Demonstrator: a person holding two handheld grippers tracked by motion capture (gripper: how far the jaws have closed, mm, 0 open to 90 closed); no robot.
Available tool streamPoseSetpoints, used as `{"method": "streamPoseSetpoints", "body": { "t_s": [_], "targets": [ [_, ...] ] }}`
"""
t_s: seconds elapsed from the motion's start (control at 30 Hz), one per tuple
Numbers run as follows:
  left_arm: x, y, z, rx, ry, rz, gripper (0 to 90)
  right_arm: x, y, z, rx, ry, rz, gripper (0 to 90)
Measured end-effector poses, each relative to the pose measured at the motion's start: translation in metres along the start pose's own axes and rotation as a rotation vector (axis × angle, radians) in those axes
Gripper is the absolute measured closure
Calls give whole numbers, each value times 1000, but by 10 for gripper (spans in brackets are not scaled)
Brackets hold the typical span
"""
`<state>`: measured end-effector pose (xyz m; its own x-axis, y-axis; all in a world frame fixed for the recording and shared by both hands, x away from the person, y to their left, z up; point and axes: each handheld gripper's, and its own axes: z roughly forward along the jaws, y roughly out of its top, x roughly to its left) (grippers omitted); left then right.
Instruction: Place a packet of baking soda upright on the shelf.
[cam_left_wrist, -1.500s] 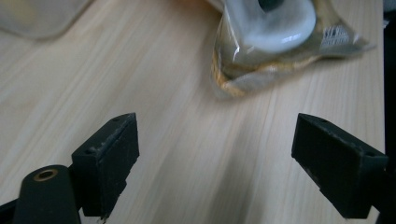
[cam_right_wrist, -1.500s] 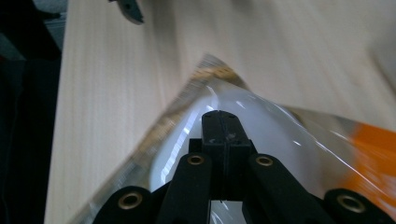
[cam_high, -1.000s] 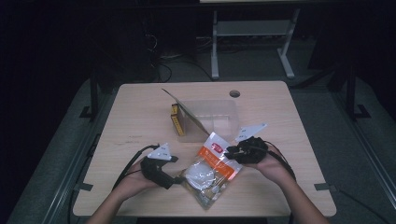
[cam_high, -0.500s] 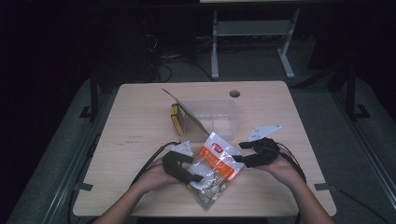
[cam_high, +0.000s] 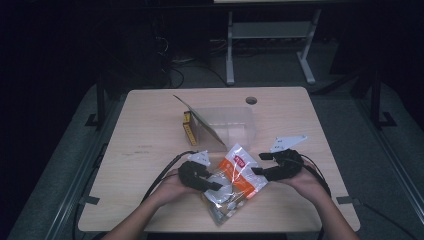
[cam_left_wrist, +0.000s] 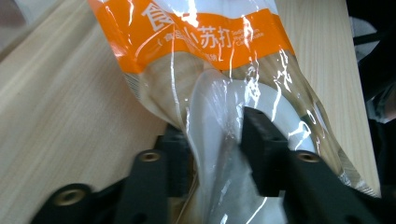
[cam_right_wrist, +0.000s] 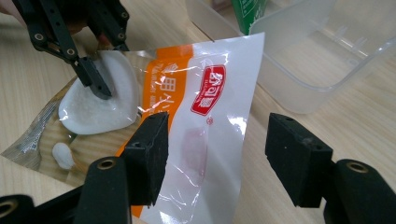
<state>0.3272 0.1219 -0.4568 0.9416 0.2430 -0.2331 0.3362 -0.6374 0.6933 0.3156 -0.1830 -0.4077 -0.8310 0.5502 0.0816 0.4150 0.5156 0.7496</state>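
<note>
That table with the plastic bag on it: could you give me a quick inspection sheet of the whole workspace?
Surface: light wooden table with a round hole near its far edge.
Job's things: orange, white and clear plastic bag holding white powder, lying at the near edge.
Clutter: clear plastic tub, its lid propped up; yellow packet beside it.
Grippers: left gripper pinches the bag's powder end; right gripper is open around the bag's white end.
Cables: black cables trail from the grippers toward the person.
Surroundings: dark room, grey floor, white metal stand behind.
</note>
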Motion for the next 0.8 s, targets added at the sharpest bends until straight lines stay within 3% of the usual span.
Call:
{"method": "streamPoseSetpoints", "body": {
  "t_s": [0.13, 0.27, 0.53, 0.57, 0.8],
  "targets": [
    [-3, 1, -1, 6, 23, 19, 753, -1, 0, 1, -8, 3, -1, 386],
    [-5, 2, -6, -6, 19, 25, 858, -1, 1, 0, -20, 11, -3, 388],
    [-12, 7, -17, -45, 17, 76, 891, -2, 3, -4, -55, 41, 12, 388],
    [-12, 8, -21, -45, 23, 98, 891, -2, 4, -4, -63, 44, 12, 387],
    [-15, 11, -50, -109, 51, 155, 892, -1, 8, -10, -128, 121, 22, 383]
  ]
}}
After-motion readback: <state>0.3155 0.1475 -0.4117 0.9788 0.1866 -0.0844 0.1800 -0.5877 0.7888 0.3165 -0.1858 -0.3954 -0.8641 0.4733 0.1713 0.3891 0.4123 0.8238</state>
